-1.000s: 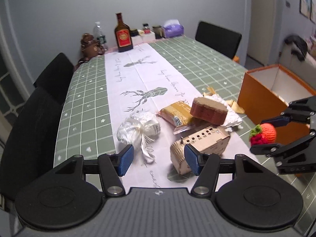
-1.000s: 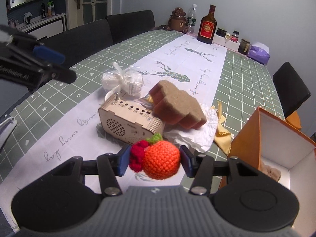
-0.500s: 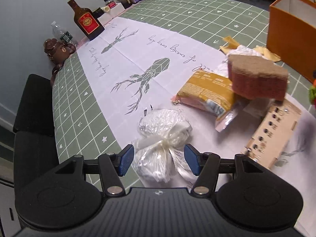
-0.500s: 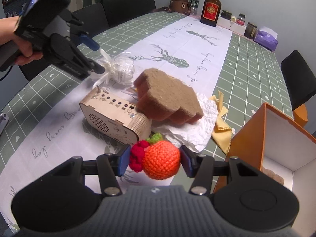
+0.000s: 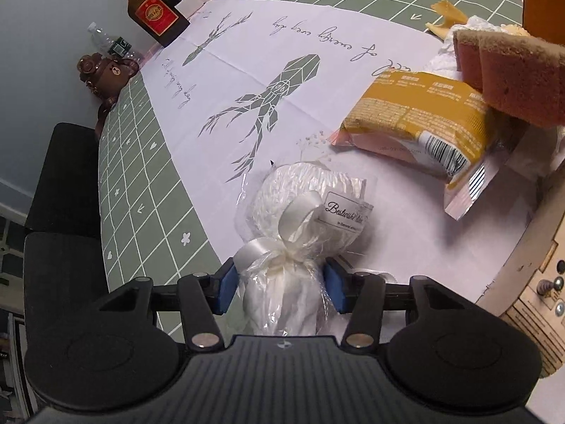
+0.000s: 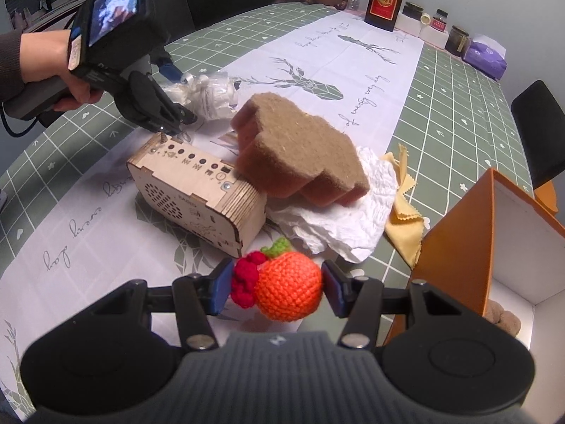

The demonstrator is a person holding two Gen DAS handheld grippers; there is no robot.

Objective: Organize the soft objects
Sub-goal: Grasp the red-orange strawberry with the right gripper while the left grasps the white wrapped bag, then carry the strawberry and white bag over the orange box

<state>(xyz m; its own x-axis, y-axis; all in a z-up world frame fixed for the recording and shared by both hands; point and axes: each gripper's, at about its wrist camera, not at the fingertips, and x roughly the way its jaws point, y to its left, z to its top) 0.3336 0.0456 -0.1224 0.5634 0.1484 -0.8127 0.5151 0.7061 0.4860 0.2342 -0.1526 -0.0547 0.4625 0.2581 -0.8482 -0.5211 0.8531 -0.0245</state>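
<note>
Left wrist view: one white cellophane-wrapped bundle tied with satin ribbon (image 5: 300,226), crinkly and soft, lying on the bench (image 5: 141,162) with its tied neck between the blue pads of the left hand-held gripper (image 5: 280,288), spread around it, pads just at the wrap. Beside it, one glossy yellow snack packet (image 5: 416,116) and one coarse brown sponge block (image 5: 512,74). Right wrist view: one round orange crocheted fruit with red berries (image 6: 282,286) pinched by the right hand-held gripper (image 6: 277,288), above the bench beside one orange cardboard box (image 6: 459,243) and one plywood radio (image 6: 197,190).
</note>
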